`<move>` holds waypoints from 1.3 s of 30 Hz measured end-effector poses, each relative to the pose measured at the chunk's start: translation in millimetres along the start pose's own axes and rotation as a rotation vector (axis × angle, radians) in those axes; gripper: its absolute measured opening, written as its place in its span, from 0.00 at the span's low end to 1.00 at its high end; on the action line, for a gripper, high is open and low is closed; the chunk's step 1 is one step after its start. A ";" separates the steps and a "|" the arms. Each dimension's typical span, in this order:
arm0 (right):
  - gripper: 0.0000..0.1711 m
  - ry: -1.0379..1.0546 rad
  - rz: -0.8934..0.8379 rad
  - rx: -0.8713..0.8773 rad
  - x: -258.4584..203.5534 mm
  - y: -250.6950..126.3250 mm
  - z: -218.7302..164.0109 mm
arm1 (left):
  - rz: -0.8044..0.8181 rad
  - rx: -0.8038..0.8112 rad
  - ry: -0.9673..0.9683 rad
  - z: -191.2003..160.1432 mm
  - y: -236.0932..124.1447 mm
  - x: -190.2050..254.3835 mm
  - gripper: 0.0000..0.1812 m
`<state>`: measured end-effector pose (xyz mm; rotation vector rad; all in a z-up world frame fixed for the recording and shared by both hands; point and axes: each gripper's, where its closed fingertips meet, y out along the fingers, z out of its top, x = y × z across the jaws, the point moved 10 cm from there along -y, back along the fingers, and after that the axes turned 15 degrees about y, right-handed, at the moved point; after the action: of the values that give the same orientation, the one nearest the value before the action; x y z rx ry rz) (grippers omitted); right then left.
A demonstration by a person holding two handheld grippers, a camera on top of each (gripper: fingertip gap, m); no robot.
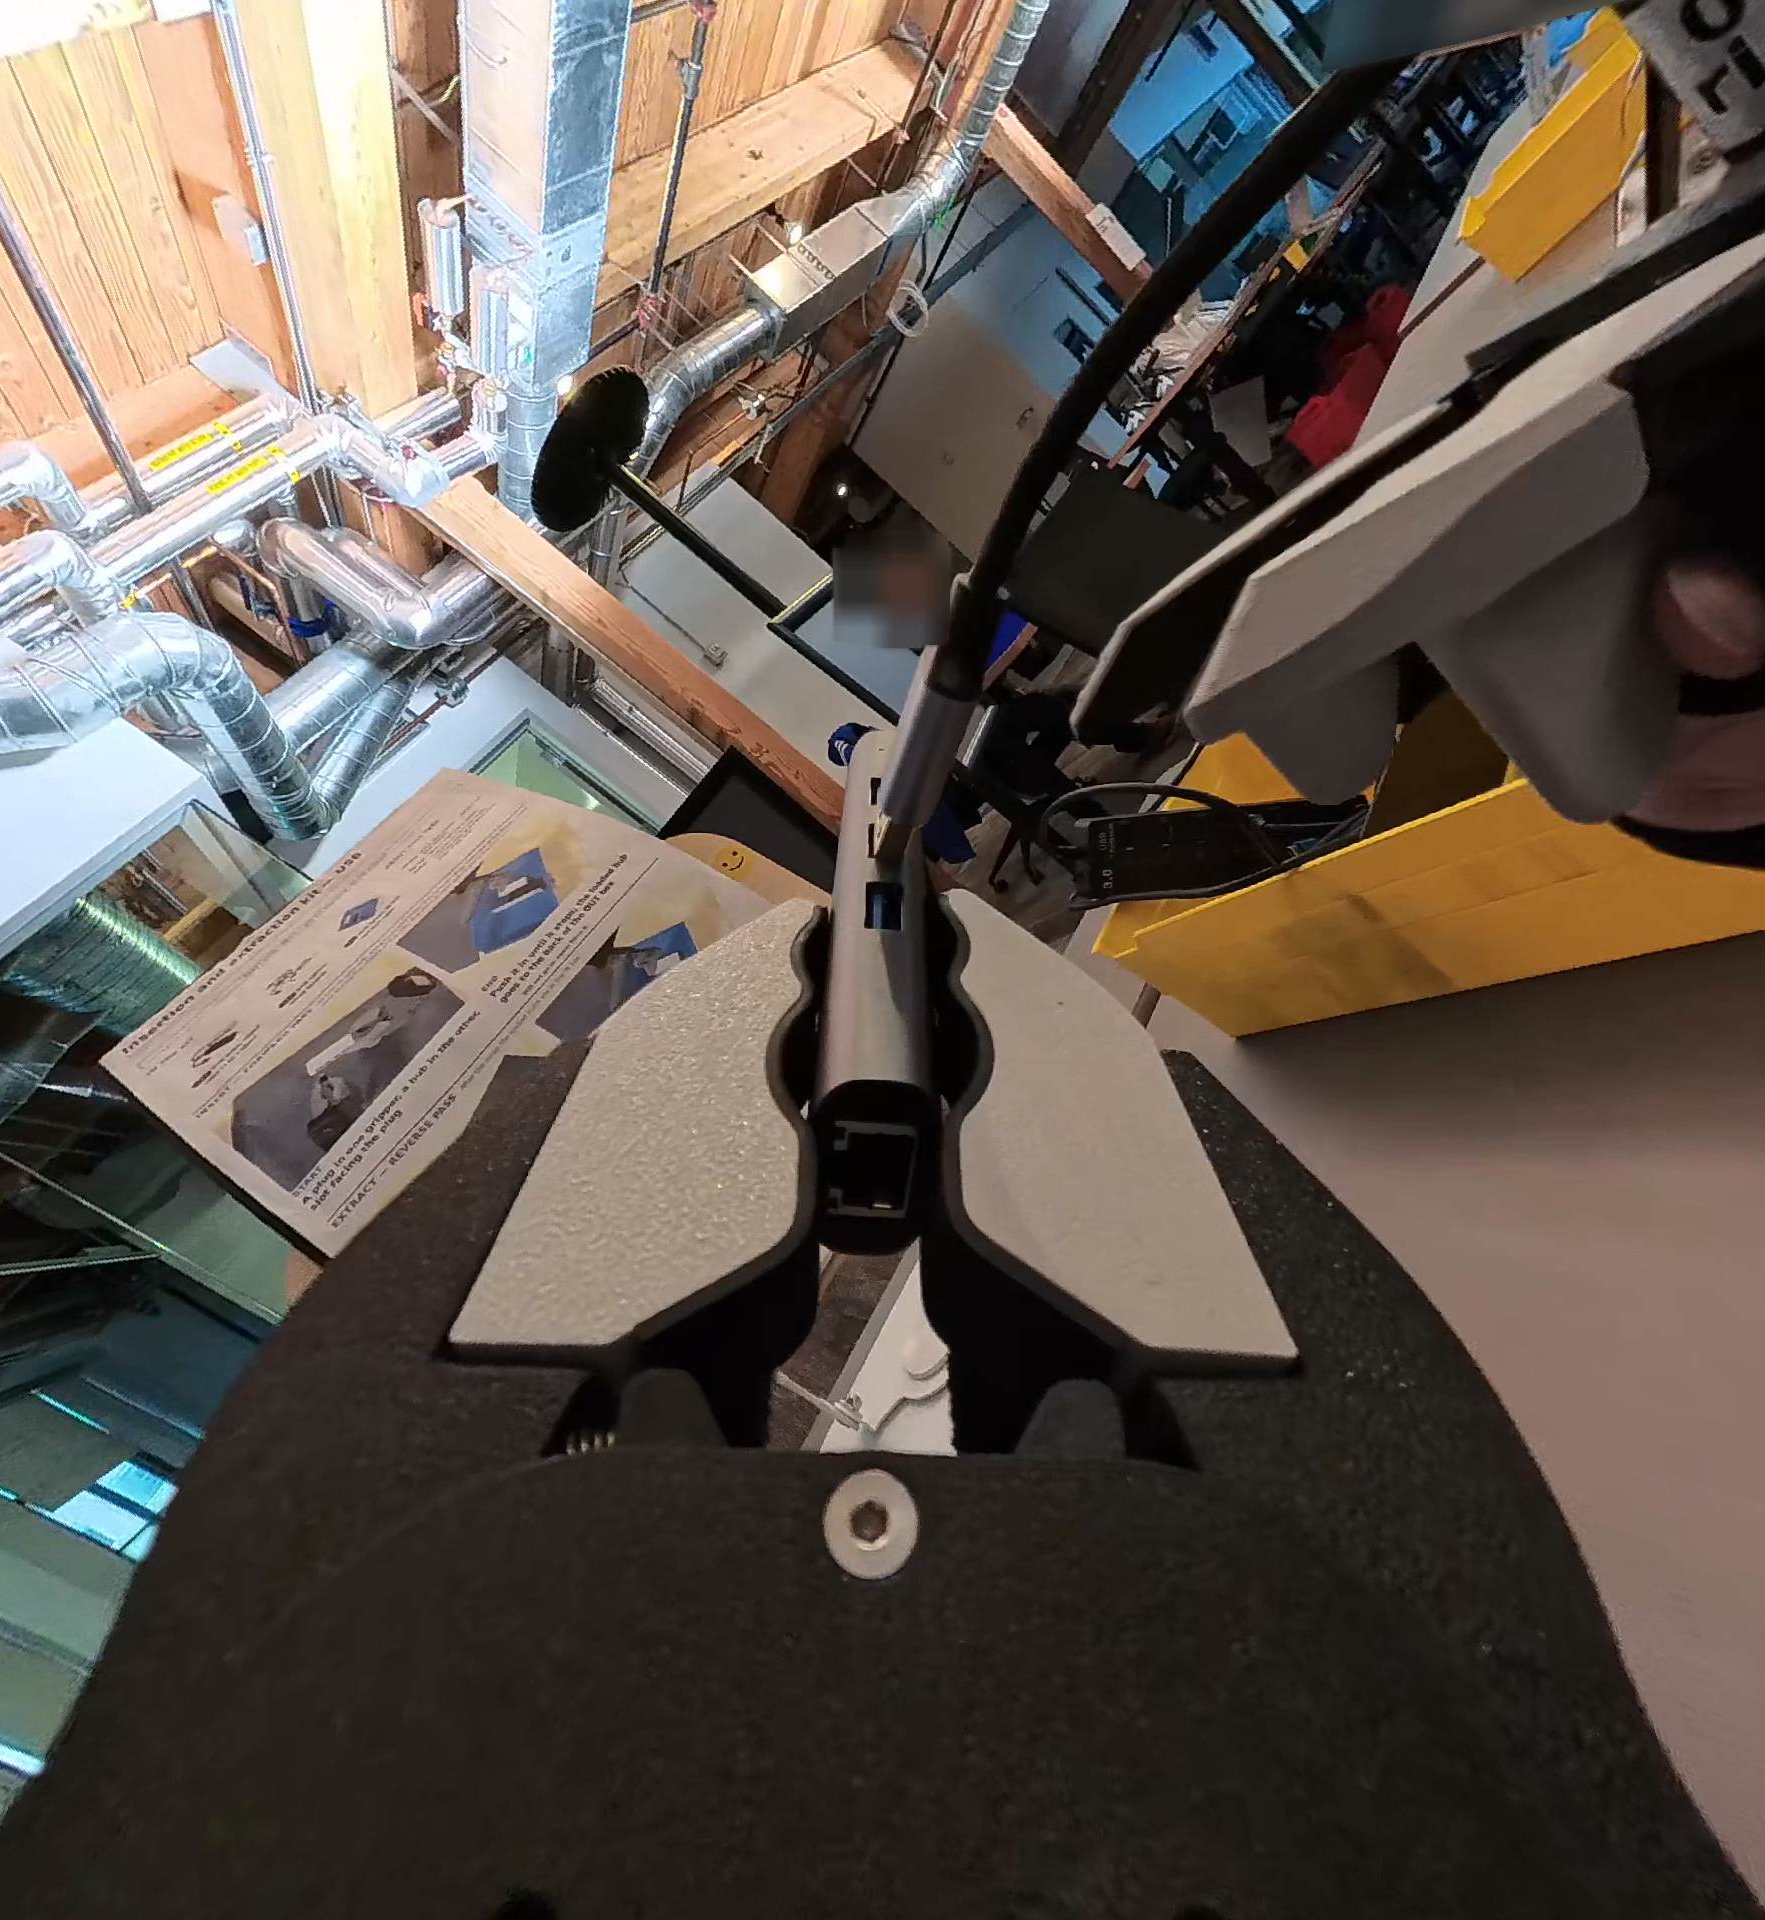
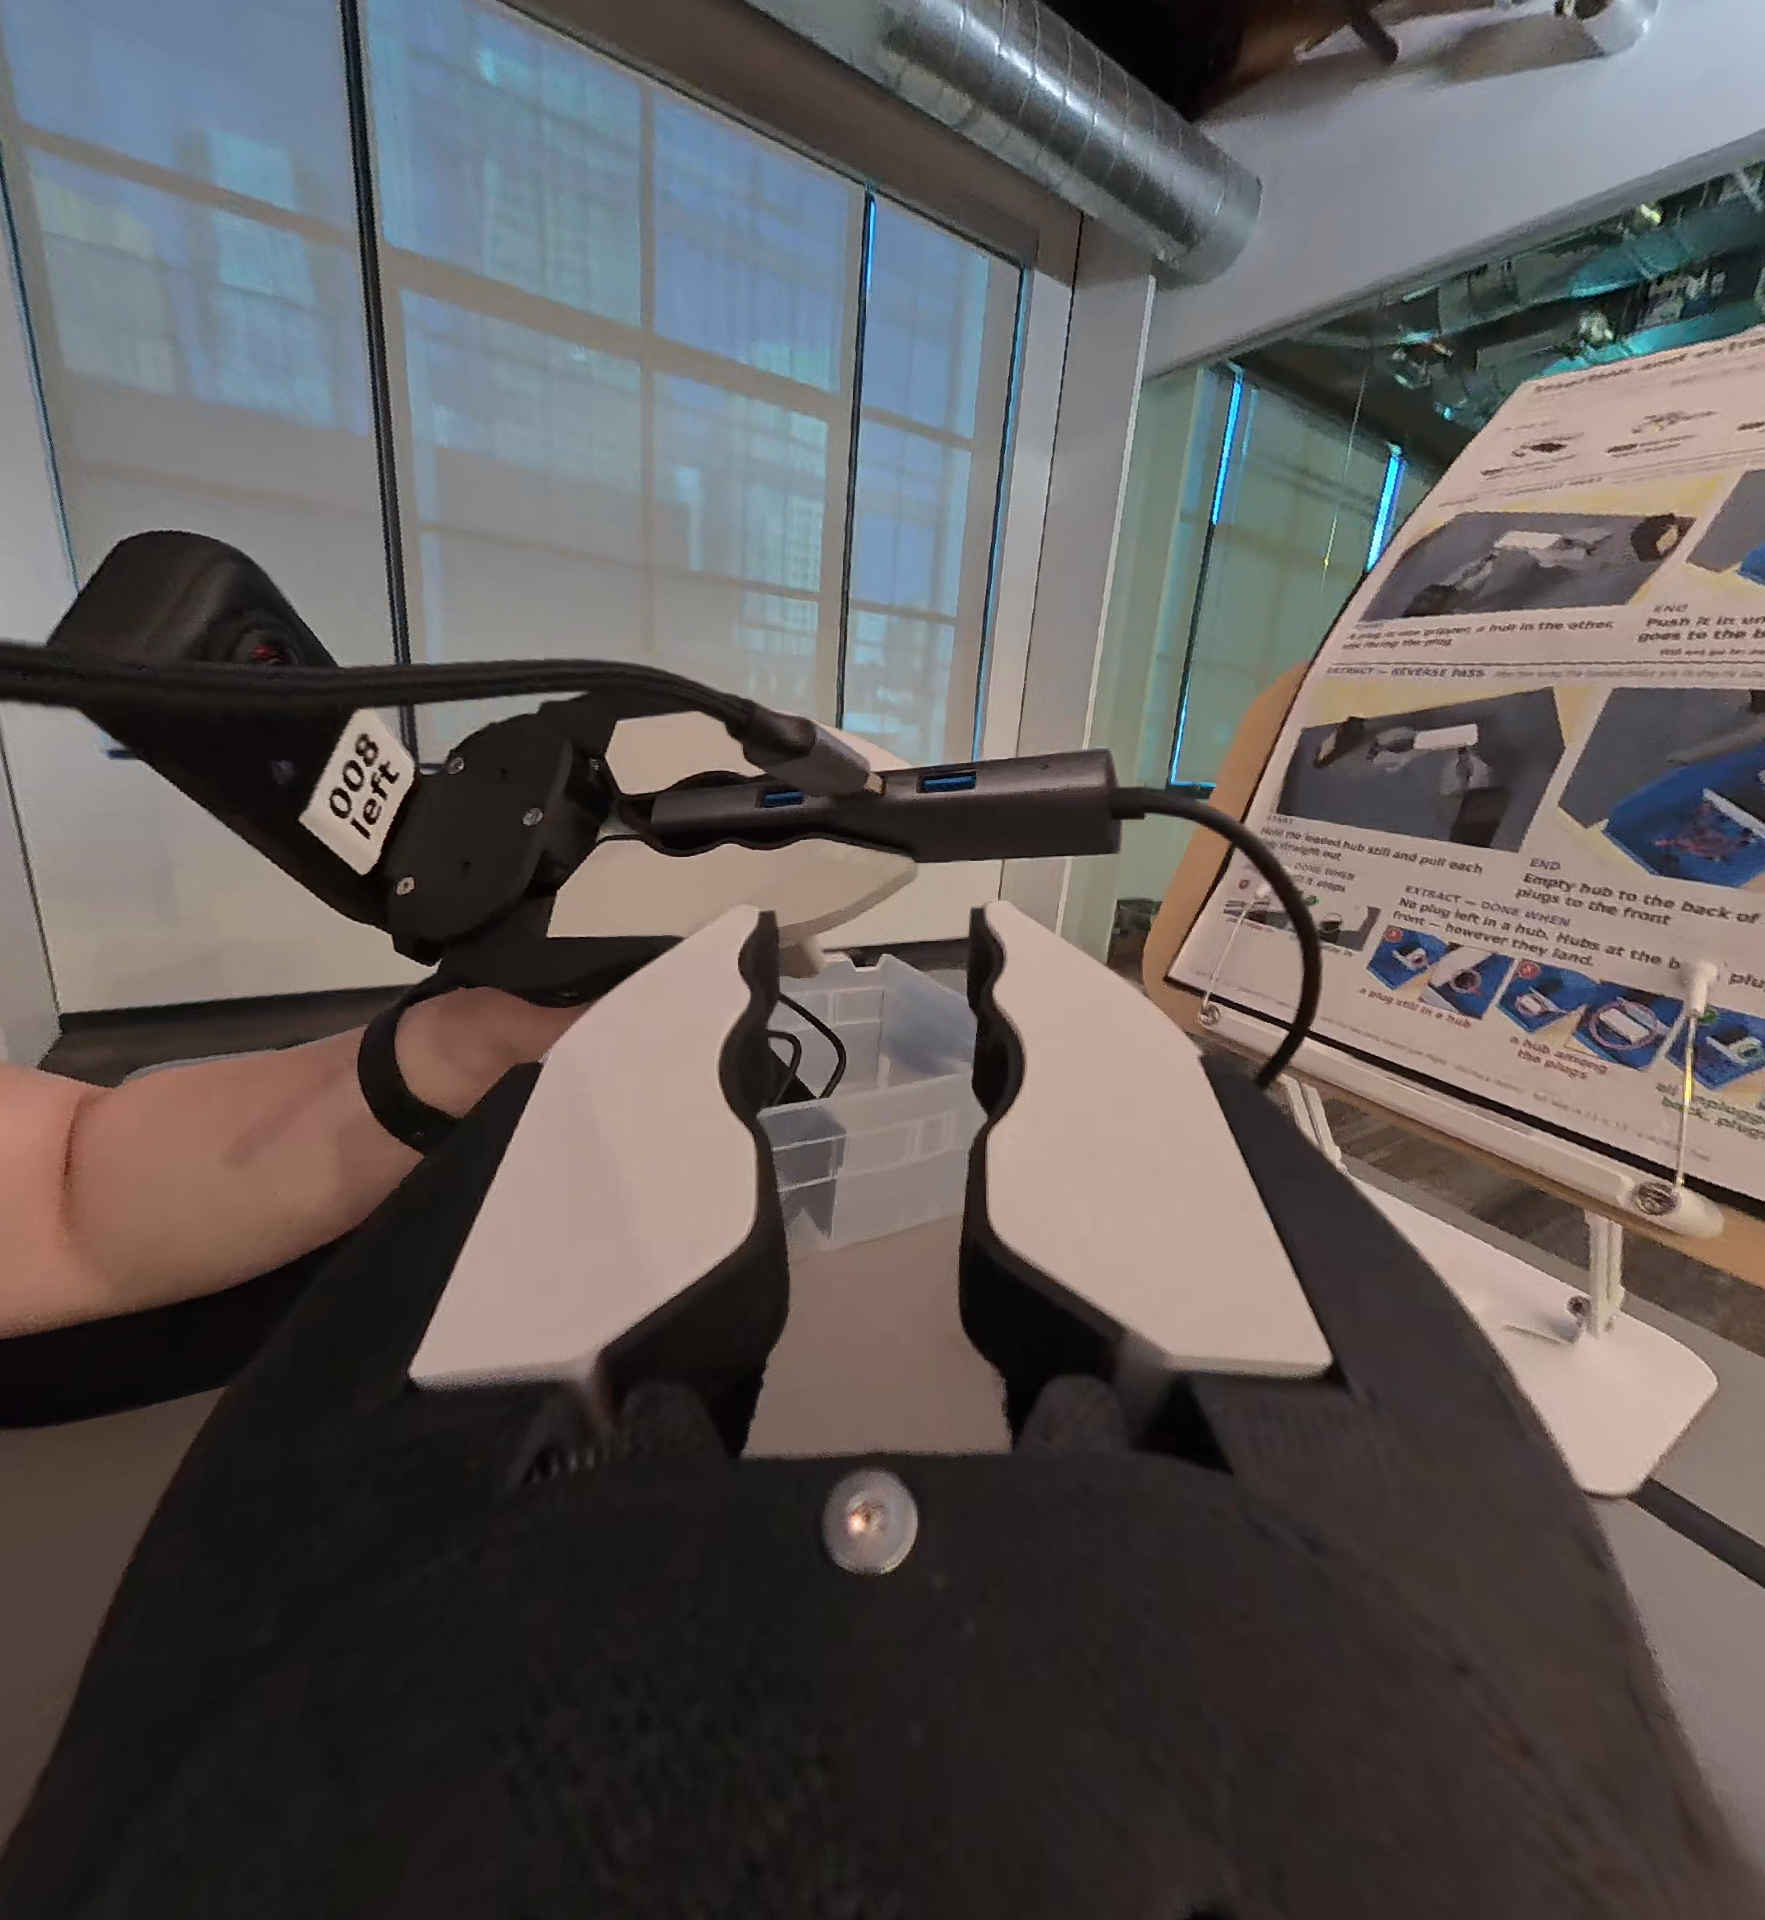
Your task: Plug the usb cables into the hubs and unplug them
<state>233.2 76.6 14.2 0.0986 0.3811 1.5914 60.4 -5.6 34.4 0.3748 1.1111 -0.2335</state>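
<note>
The left gripper [image 1: 873, 997] has its jaws closed on a slim dark hub [image 1: 870, 997], held up in the air well above the table [image 1: 1543, 1299], with the hub's blue ports facing sideways toward the right gripper [image 2: 873, 1023]. The right gripper's jaws stand open and empty, just below and in front of the hub. A silver USB plug [image 2: 828, 764] on a braided black cable [image 2: 338, 691] sits at an angle with its metal tip at a port on the hub's side; whether it is seated or only resting in the mouth cannot be told, though the tilt suggests it is not fully home. Nothing grips the plug itself.

Judging by this, the step in hand is the plug's meeting with the hub, either insertion half done or extraction about to start. The next move calls for the right jaws to rise to the plug's silver shell, close on it square to the port, and travel straight along the port's axis while the left holds the hub steady; a skewed pull or push would lever against the port.

For room: the hub's own black lead [image 2: 1262, 883] hangs off its far end and loops down near the right jaws' path. A clear plastic bin [image 2: 888, 1132] stands on the table below, and an instruction board [image 2: 1543, 790] on a stand rises at the table's right side; a yellow bin [image 1: 1429, 914] sits at the far edge. The space between the grippers is open
</note>
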 end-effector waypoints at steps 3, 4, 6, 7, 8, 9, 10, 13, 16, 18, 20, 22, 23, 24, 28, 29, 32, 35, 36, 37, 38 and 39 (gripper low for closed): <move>0.22 -0.015 0.012 0.025 -4.0 1.3 -4.7 | 0.006 -0.018 -0.021 -2.9 0.9 -1.6 0.09; 0.22 -0.016 0.013 0.032 -5.1 1.1 -6.6 | 0.004 -0.026 -0.027 -4.1 1.3 -2.2 0.09; 0.22 -0.026 0.010 0.051 -8.2 -0.4 -10.9 | 0.016 -0.048 -0.038 -7.0 2.1 -3.4 0.09; 0.23 -0.039 -0.006 0.062 -9.9 -1.5 -13.1 | 0.015 -0.059 -0.046 -8.3 2.6 -3.9 0.09; 0.24 -0.059 -0.023 0.068 -12.3 -2.3 -15.3 | 0.016 -0.071 -0.052 -9.7 3.2 -4.1 0.09; 0.24 -0.091 -0.041 0.073 -15.9 -2.8 -17.3 | 0.015 -0.084 -0.057 -11.0 4.0 -4.3 0.09; 0.25 -0.130 -0.073 0.079 -19.4 -2.8 -18.5 | 0.016 -0.095 -0.059 -12.2 4.7 -4.0 0.09; 0.30 -0.240 -0.170 0.069 -29.4 2.1 -19.7 | 0.014 -0.126 -0.051 -14.9 7.0 -1.8 0.09; 0.30 -0.314 -0.265 0.069 -37.2 9.1 -17.4 | 0.008 -0.153 -0.041 -16.0 9.3 1.0 0.09; 0.30 -0.364 -0.319 0.072 -41.7 14.3 -16.0 | 0.007 -0.162 -0.026 -15.9 10.3 2.7 0.09; 0.29 -0.393 -0.354 0.064 -44.8 20.3 -16.0 | 0.004 -0.169 -0.015 -15.5 11.0 4.3 0.09; 0.29 -0.391 -0.383 0.061 -44.8 26.1 -16.0 | 0.001 -0.172 -0.005 -15.1 11.7 6.0 0.09; 0.28 -0.383 -0.394 0.054 -44.2 29.0 -16.0 | -0.001 -0.175 -0.002 -15.1 12.1 6.6 0.09; 0.28 -0.374 -0.408 0.052 -43.2 31.5 -15.9 | -0.002 -0.176 -0.001 -15.0 12.2 7.3 0.09; 0.22 -0.387 -0.454 0.070 -42.5 38.2 -13.8 | -0.002 -0.174 0.015 -14.5 12.7 8.7 0.09; 0.21 -0.402 -0.471 0.071 -42.4 39.5 -13.4 | 0.000 -0.172 0.018 -14.3 12.6 8.9 0.09; 0.21 -0.421 -0.488 0.064 -41.4 42.4 -13.0 | 0.004 -0.166 0.034 -13.7 12.3 9.5 0.09; 0.21 -0.419 -0.475 0.058 -39.5 42.6 -12.0 | -0.002 -0.156 0.035 -12.6 12.3 10.5 0.09; 0.21 -0.423 -0.466 0.055 -39.2 42.4 -11.3 | -0.004 -0.152 0.038 -12.4 12.5 11.1 0.09; 0.21 -0.429 -0.457 0.052 -39.0 42.0 -10.4 | -0.007 -0.149 0.038 -12.1 12.6 11.7 0.09; 0.19 -0.437 -0.456 0.047 -38.7 41.4 -9.4 | -0.008 -0.145 0.036 -11.9 12.6 12.0 0.09; 0.19 -0.447 -0.453 0.036 -38.2 40.9 -8.5 | -0.010 -0.142 0.037 -11.6 12.5 12.1 0.09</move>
<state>194.1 37.0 25.1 0.3635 0.0713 1.0749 60.6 10.6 21.1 0.2478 1.1589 -0.1557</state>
